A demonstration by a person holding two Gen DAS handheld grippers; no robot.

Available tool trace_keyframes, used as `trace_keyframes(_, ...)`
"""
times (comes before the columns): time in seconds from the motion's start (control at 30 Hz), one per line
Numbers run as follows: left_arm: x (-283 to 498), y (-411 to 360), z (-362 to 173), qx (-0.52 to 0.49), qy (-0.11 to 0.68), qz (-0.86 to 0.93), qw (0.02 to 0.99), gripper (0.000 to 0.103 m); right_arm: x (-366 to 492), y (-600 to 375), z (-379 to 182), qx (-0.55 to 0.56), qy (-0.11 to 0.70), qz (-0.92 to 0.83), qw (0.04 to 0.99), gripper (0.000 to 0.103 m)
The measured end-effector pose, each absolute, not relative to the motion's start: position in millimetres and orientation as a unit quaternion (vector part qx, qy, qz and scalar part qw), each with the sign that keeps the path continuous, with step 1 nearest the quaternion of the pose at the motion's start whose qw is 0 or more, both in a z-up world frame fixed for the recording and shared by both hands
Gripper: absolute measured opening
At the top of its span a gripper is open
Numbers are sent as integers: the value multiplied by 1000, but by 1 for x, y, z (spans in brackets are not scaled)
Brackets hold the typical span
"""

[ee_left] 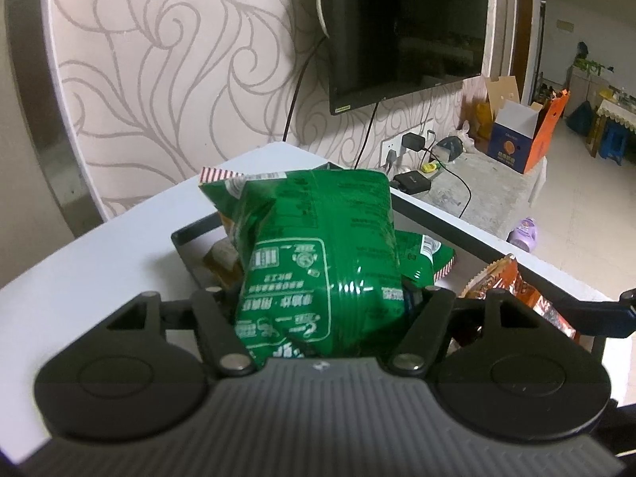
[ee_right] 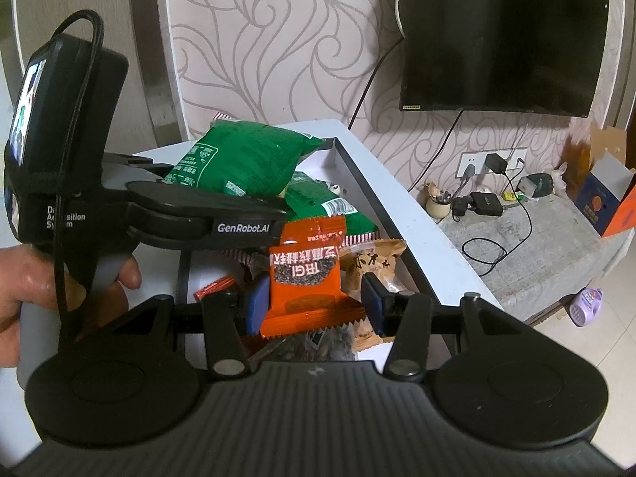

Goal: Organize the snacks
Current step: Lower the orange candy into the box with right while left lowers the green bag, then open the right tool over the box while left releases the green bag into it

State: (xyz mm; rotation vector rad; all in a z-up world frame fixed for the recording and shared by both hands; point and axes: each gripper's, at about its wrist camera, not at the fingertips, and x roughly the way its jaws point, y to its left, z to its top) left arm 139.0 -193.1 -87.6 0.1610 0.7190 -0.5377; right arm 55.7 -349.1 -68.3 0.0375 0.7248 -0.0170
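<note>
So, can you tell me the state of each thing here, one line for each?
left gripper: shut on green bag, lifted above tray
green bag: held, sealed
right gripper: shut on orange packet
orange packet: held upright, sealed
tray: holds loose snacks
TV: screen dark

Left gripper (ee_right: pixel 222 214): black, white "GenRobot.AI" lettering, small screen, looped black cable, grey handle. Right gripper (ee_right: pixel 314 306): black linkages, silver rivets, blue pads (ee_right: pixel 256 302), ribbed grey body. Bare-skinned hand (ee_right: pixel 24 278).
</note>
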Motion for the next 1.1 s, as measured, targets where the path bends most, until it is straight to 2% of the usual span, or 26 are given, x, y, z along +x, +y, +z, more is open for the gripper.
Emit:
trace_keyframes(0.13, 138, -192, -89, 71, 356, -252, 897, 74, 55, -349, -69, 20, 357, -10, 934, 56)
trace_keyframes(0.2, 136, -192, -89, 77, 357, -247, 898, 82, 55, -349, -69, 22, 359, -11, 933, 58)
trace_keyframes(0.23, 136, -191, -88, 81, 357, -245, 898, 83, 55, -349, -69, 22, 358, -11, 933, 60)
trace_keyframes(0.4, 130, -186, -86, 90, 355, -236, 900, 83, 49, -349, -65, 24, 345, -12, 938, 72)
trace_keyframes(1.1, 96, -181, -62, 92, 323, -271, 902, 84, 17, -336, -53, 28, 322, 6, 946, 77)
